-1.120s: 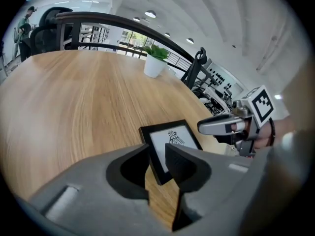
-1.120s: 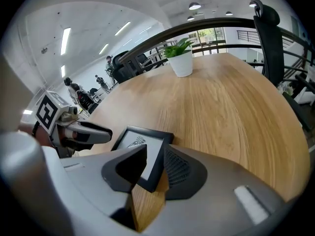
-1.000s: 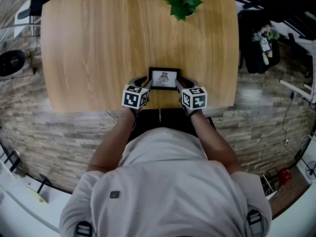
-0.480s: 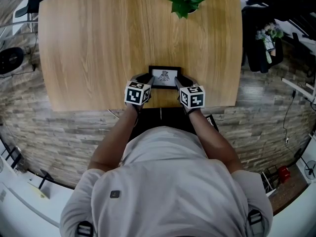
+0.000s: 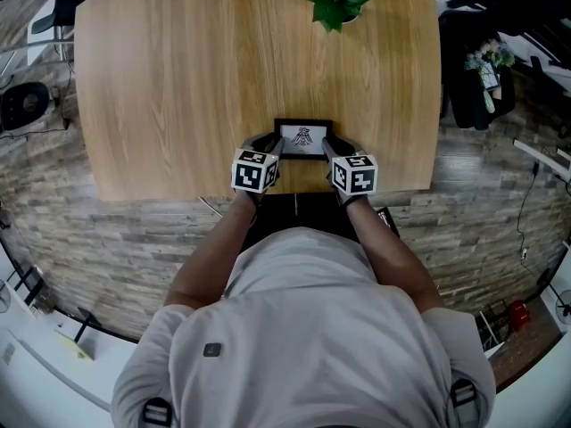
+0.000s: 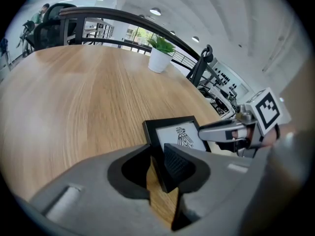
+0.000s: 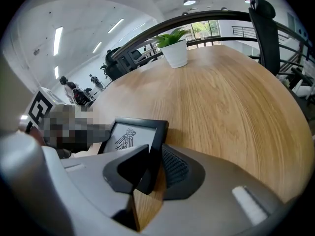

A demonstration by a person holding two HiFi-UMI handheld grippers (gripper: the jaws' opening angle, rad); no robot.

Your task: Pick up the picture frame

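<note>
Bright, even light from ceiling lights [image 7: 58, 39] and far windows [image 7: 202, 29]. Soft shadow beside picture frame [image 7: 134, 132] on table [image 7: 231, 82]. Heavy fisheye warp, black corners in gripper views; near foreground soft, head view sharp.

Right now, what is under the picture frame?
The wooden table, near its front edge. The left gripper and the right gripper are closing their jaws on the picture frame at its sides. Its back, and any stand there, is covered.
</note>
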